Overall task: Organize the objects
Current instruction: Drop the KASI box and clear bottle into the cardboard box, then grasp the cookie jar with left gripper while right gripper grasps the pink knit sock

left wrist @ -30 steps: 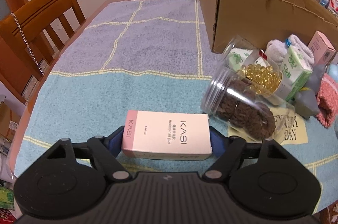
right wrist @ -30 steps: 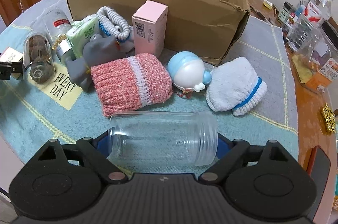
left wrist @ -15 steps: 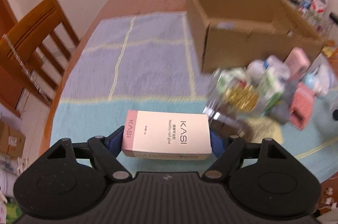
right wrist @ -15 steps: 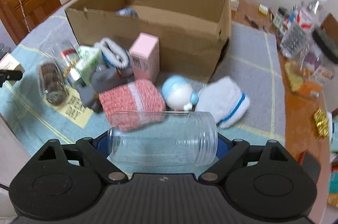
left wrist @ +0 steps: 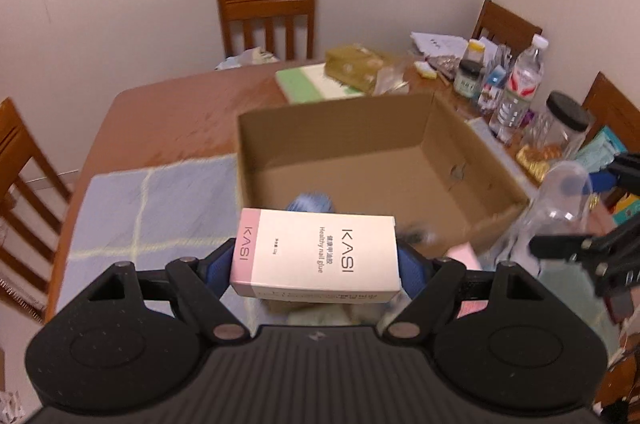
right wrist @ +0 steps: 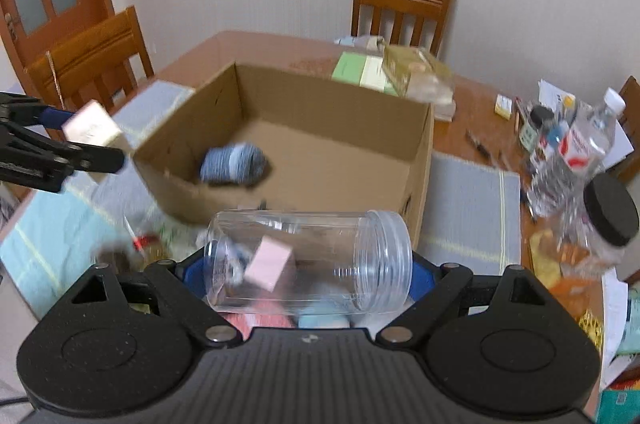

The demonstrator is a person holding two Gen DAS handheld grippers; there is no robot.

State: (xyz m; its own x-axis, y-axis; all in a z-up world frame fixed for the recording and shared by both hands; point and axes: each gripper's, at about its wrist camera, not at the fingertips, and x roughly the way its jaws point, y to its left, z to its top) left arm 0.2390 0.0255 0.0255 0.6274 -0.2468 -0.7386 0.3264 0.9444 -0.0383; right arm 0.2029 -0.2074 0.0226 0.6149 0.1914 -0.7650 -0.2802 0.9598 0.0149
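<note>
— What have I got in the left claw [left wrist: 318, 260]?

— Its pads are clamped on the ends of the pink-and-white KASI box [left wrist: 316, 254], held flat at lower centre of the left view, above the near wall of the cardboard box [left wrist: 424, 132].

— And my right claw [right wrist: 308, 264]?

— Clamped on the clear jar [right wrist: 308, 262], lying sideways at lower centre of the right view, its threaded mouth toward the right.

— Anything inside the cardboard box?

— A blue knitted roll [right wrist: 234, 162] lies on its floor, near the left wall. The box sits on the counter [right wrist: 476, 140], with blurred clutter below both claws.
</note>
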